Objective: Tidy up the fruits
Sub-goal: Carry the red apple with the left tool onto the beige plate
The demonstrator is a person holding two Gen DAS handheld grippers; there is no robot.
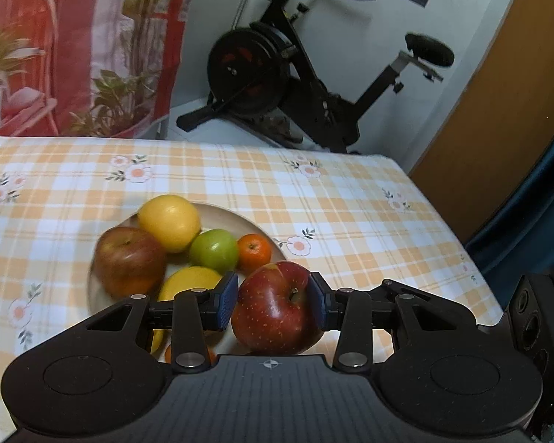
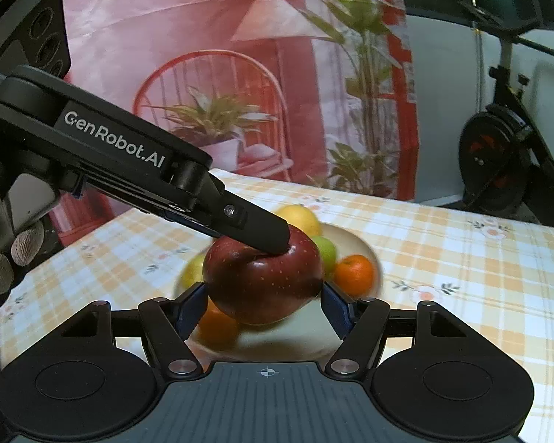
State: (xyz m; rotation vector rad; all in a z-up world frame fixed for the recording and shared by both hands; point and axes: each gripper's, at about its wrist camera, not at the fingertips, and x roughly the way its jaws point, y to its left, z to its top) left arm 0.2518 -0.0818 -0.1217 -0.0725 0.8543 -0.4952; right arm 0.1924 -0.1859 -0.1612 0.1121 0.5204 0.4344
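Note:
A dark red apple [image 1: 273,310] hangs just above the near rim of a beige plate [image 1: 221,217]. My left gripper [image 1: 273,295] is shut on it, one blue pad beside the stem dimple. In the right wrist view the same apple [image 2: 262,284] sits between the pads of my right gripper [image 2: 262,295], which press its two sides. The left gripper [image 2: 277,240] reaches in from the left over its top. On the plate lie a yellow citrus [image 1: 170,221], another red apple [image 1: 129,258], a green apple [image 1: 214,249], a mandarin [image 1: 255,251] and a yellow fruit [image 1: 188,280].
The checked orange tablecloth [image 1: 351,214] covers the table, whose far edge meets a red printed curtain [image 1: 74,55]. An exercise bike [image 1: 277,74] stands behind, a wooden panel [image 1: 498,110] at the right. A gloved hand [image 2: 0,269] holds the left tool.

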